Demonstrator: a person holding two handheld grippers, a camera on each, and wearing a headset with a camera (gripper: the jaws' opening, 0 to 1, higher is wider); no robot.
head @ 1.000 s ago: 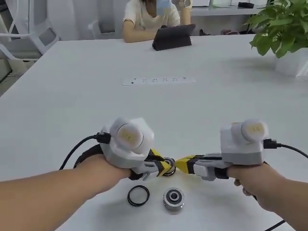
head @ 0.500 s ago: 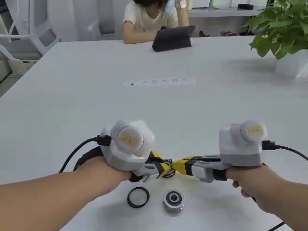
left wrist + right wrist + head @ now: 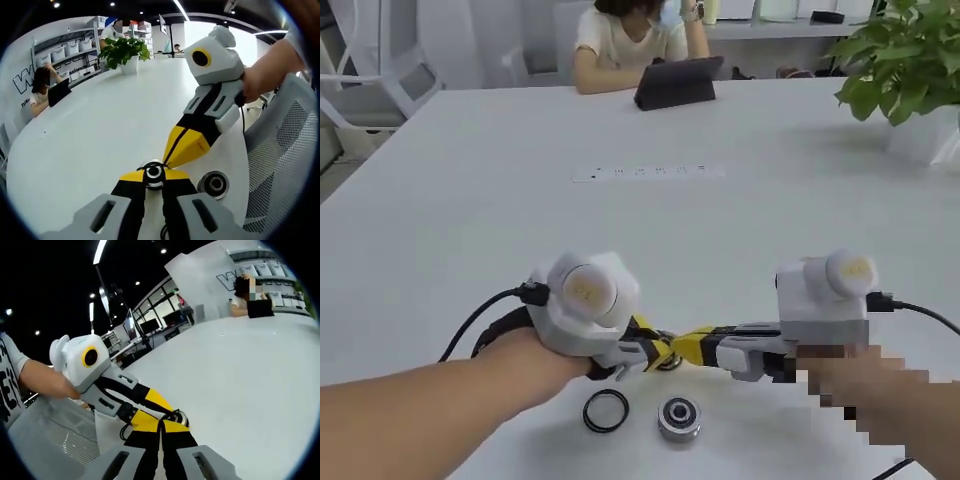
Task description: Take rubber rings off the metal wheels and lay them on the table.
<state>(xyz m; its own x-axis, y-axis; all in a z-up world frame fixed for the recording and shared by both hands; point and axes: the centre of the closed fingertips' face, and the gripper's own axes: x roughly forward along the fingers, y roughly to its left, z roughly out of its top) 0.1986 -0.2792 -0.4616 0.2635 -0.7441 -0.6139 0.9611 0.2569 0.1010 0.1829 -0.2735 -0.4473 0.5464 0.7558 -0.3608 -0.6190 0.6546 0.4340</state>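
At the near edge of the white surface (image 3: 470, 200), a loose rubber ring (image 3: 606, 410) lies flat just beside a loose wheel (image 3: 679, 417) of metal, the two not touching. Just beyond them the left hand-held gripper (image 3: 658, 352) and the right hand-held gripper (image 3: 688, 345) meet tip to tip at a held wheel (image 3: 153, 172).

The head view hides that grip. The left gripper view shows it: the left jaws are closed on either side of the held wheel and clamp it, while the right one's yellow tip comes in at an angle to its rim. In the right gripper view that gripper's own jaws are drawn almost together with their tips at the wheel. Whether they pinch its rubber cannot be told.

Farther out, a white power strip (image 3: 648, 171) lies mid-surface. At the far edge a dark tablet (image 3: 678, 82) stands propped before a seated person (image 3: 625, 35), and a leafy plant (image 3: 905, 55) in a white pot (image 3: 925, 135) sits to the right.

The left gripper view adds wall shelves (image 3: 65, 50) of boxes and a mesh chair back (image 3: 287, 145) close by. The right gripper view adds ceiling lights (image 3: 100, 252).
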